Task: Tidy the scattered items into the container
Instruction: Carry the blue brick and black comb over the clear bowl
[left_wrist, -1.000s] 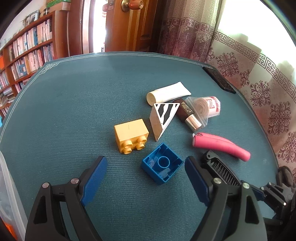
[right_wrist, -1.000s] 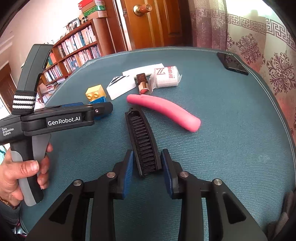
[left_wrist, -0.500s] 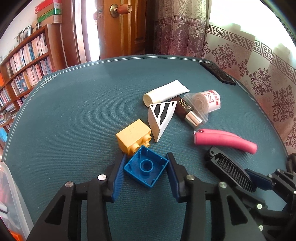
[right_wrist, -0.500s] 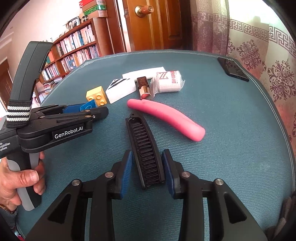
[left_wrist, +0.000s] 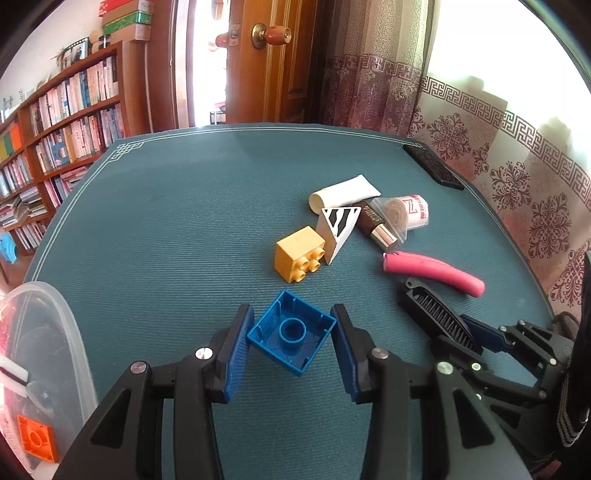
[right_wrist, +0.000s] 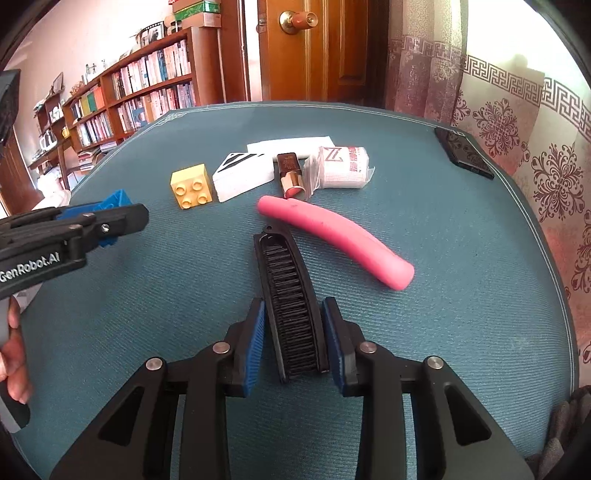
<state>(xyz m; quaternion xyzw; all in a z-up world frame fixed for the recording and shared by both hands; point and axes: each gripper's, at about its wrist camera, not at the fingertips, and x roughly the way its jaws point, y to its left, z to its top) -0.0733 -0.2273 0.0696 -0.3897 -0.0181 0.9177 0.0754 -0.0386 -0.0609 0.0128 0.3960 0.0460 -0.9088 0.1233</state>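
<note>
My left gripper (left_wrist: 291, 338) is shut on a blue toy brick (left_wrist: 291, 338), hollow side facing the camera and lifted off the teal mat. In the right wrist view the same blue brick (right_wrist: 112, 210) shows between the left gripper's fingers. My right gripper (right_wrist: 293, 339) is shut on a black comb (right_wrist: 290, 295), which points away along the mat. The black comb (left_wrist: 437, 317) also shows in the left wrist view. A clear plastic container (left_wrist: 40, 369) sits at the lower left, holding an orange brick (left_wrist: 35, 437).
On the mat lie a yellow brick (right_wrist: 191, 186), a white zebra-striped wedge (right_wrist: 242, 173), a brown lipstick (right_wrist: 291, 175), a white tube (left_wrist: 345, 194), a wrapped bandage roll (right_wrist: 341, 167) and a pink curved piece (right_wrist: 332, 236). A black phone (right_wrist: 463, 153) rests at the far right edge.
The left gripper closed on the blue brick and has drawn it back and up, away from the yellow brick. The right gripper keeps its hold on the comb and has shifted slightly.
</note>
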